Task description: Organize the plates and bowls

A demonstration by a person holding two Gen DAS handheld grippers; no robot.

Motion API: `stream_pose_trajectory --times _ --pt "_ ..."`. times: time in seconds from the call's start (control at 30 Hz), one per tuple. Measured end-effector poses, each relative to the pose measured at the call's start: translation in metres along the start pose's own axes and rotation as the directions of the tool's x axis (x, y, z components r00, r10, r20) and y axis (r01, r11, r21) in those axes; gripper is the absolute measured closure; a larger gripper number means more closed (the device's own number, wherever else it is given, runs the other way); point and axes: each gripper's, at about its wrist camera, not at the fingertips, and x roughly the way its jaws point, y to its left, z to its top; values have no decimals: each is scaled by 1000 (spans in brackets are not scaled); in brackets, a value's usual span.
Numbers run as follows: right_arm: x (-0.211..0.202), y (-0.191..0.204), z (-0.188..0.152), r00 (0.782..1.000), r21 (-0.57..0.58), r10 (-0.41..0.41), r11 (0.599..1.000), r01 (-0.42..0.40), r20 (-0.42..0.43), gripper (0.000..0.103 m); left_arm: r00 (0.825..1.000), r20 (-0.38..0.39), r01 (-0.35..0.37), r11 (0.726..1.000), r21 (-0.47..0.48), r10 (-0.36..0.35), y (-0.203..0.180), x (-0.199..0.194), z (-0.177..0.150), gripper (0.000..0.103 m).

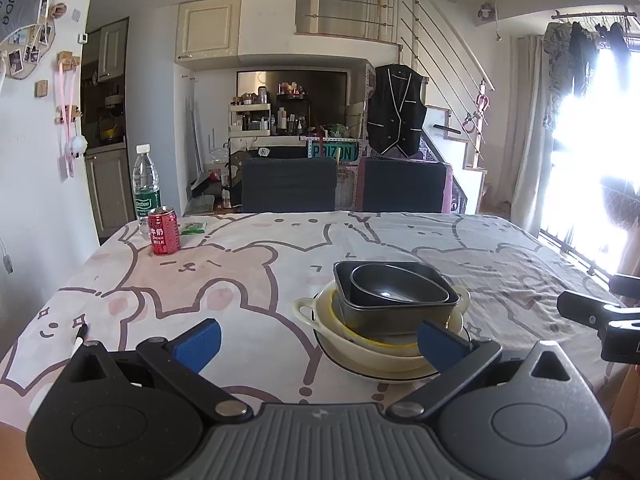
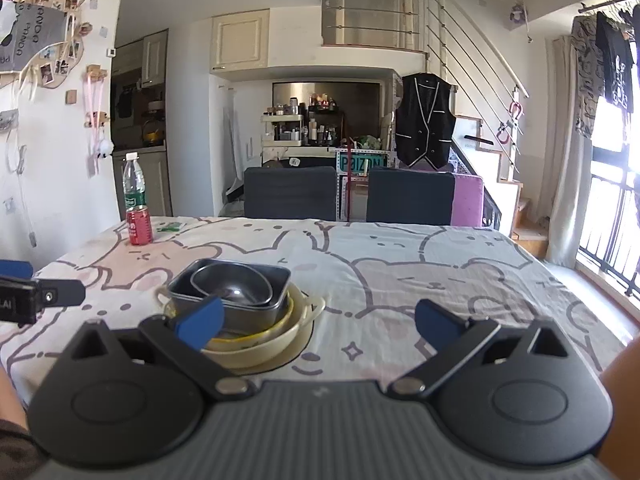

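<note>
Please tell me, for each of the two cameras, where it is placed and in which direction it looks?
Left wrist view: sits on the left claw, low over the near table edge, facing the chairs; the dish stack lies right of centre; its own blue fingers show, and the right claw at the right edge.
Right wrist view: sits on the right claw, facing the same way; the dish stack lies left of centre; the left claw shows at the left edge.
Shared: stack, red can, water bottle, tablecloth.

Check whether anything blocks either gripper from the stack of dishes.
Nothing visible does. The stack sits on bare tablecloth just ahead of the open left gripper and open right gripper. The can and bottle stand far off.
</note>
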Motion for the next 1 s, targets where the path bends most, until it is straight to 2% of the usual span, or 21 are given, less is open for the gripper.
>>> stream_pose_trajectory --times 0.17,1.0 --pt "-1 0 -1 1000 2 -6 1000 6 6 0 1000 9 -2 1000 24 1 -5 -1 -1 0" --pt "0 5 -5 1000 -5 0 1000 0 10 0 1000 3 6 1000 6 -6 -2 -1 -1 0"
